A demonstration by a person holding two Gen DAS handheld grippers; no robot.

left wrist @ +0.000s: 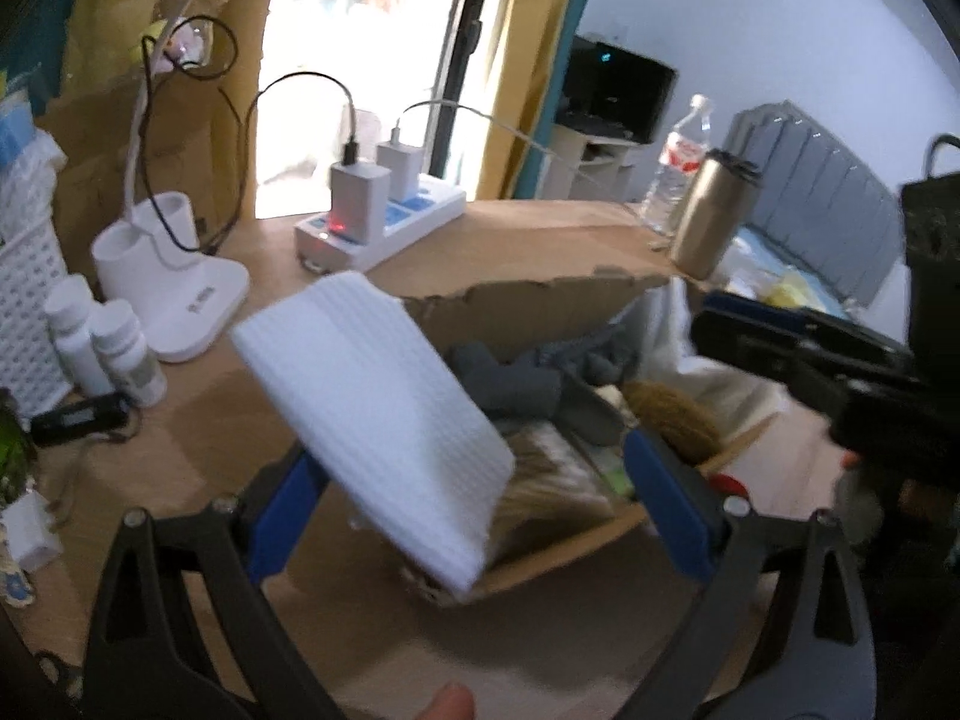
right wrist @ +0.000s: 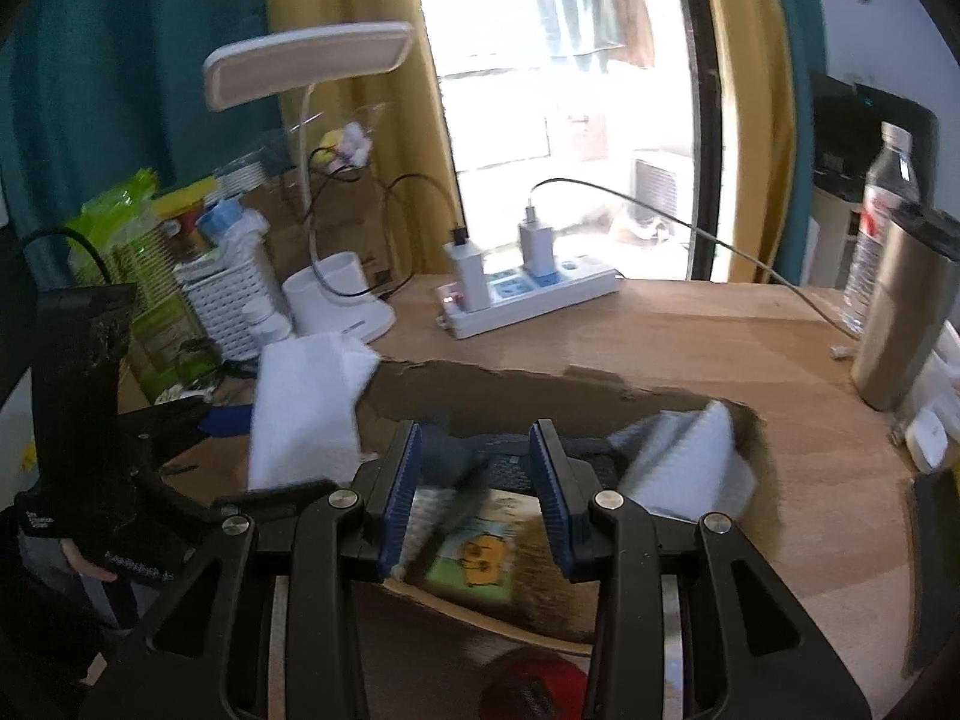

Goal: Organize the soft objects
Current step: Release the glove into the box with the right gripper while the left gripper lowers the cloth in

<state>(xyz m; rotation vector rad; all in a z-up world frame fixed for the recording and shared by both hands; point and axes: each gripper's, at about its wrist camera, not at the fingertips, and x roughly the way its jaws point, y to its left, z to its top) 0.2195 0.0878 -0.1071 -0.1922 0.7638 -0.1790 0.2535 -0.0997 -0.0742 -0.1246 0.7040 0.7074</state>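
A folded white cloth hangs tilted over the left edge of an open cardboard box. My left gripper is open wide; the cloth lies between its blue pads, and I cannot tell whether it touches them. The box holds a grey soft toy and a brown furry item. In the right wrist view the same cloth sits at the box's left side. My right gripper is open and empty over the box, above grey fabric and a cartoon-printed item. Another white cloth lies in the box's right corner.
A white power strip with chargers, a white lamp base, two white bottles and a white basket stand on the wooden desk. A steel tumbler and water bottle stand at right. A red object lies near.
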